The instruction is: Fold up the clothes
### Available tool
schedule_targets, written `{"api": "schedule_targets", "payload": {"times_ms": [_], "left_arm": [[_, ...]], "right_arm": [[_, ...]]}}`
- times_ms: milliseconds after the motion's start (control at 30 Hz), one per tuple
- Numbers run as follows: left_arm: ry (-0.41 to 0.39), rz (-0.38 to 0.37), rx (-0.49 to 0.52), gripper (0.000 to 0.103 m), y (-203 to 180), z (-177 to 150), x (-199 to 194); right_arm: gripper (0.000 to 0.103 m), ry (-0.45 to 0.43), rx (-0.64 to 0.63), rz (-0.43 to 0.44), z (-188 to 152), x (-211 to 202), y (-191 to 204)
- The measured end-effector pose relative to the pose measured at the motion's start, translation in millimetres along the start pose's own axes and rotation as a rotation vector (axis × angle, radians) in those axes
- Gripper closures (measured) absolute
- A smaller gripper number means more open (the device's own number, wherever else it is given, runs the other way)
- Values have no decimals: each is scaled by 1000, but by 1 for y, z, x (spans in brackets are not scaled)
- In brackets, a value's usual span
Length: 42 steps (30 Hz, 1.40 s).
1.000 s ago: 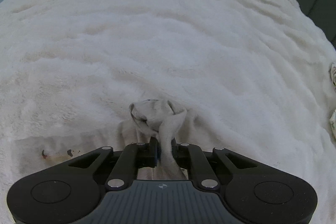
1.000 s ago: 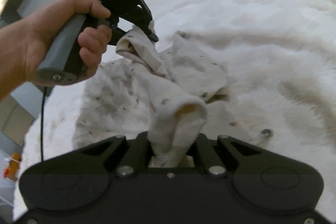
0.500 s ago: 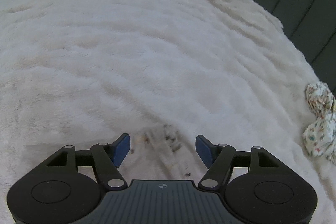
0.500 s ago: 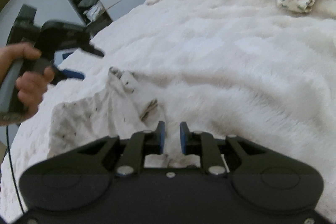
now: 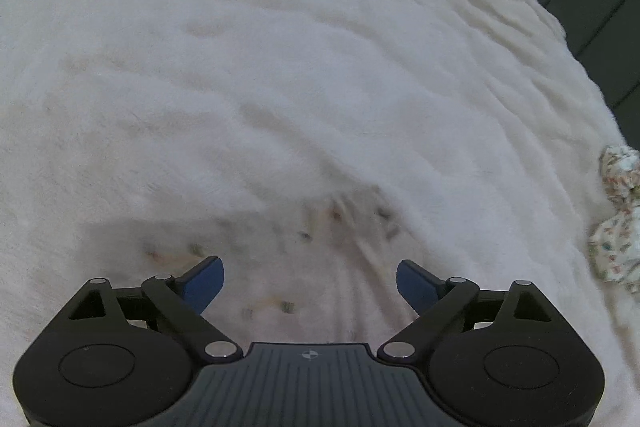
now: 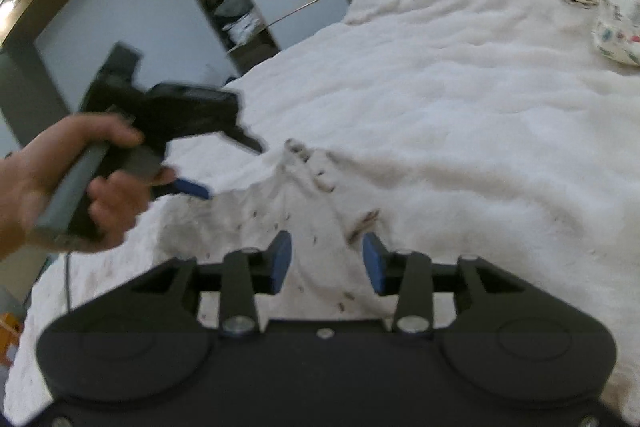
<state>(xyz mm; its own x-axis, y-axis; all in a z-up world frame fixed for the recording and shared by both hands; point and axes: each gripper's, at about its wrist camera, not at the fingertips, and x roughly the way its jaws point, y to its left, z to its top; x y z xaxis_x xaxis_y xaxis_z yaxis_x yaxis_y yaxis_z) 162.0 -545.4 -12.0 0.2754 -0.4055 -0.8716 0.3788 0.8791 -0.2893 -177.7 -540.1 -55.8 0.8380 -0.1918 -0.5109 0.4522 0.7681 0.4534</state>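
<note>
- Both grippers have let go of the speckled garment (image 6: 304, 223) they pinched a second ago; it now lies loosely spread on the white blanket (image 5: 280, 67).
- Left gripper (image 5: 310, 283) has just been opening; its jaws stand wide apart above the cloth, nothing clamped.
- Right gripper (image 6: 326, 263) has just been opening too, about half apart, cloth below, not pinched.
- A hand (image 6: 60, 183) holds the left tool.
- A patterned bundle (image 6: 608, 3) lies well apart.
</note>
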Motion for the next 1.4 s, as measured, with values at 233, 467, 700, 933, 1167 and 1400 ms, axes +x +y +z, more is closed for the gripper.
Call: {"api": "schedule_targets", "payload": {"times_ms": [233, 467, 700, 933, 1167, 1400], "left_arm": [[-16, -70, -140, 29, -8, 15, 36], [9, -5, -81, 90, -26, 31, 57], [23, 61, 27, 96, -64, 36, 77], [60, 172, 176, 94, -81, 42, 84], [86, 249, 223, 54, -78, 46, 90], [82, 272, 222, 54, -76, 46, 88]], "right_arm": [[69, 122, 12, -82, -3, 22, -18], [102, 171, -19, -87, -4, 34, -18], [103, 228, -51, -83, -8, 35, -21], [103, 231, 2, -79, -2, 25, -35], [92, 286, -128, -69, -4, 28, -20], [70, 290, -159, -66, -3, 28, -14]]}}
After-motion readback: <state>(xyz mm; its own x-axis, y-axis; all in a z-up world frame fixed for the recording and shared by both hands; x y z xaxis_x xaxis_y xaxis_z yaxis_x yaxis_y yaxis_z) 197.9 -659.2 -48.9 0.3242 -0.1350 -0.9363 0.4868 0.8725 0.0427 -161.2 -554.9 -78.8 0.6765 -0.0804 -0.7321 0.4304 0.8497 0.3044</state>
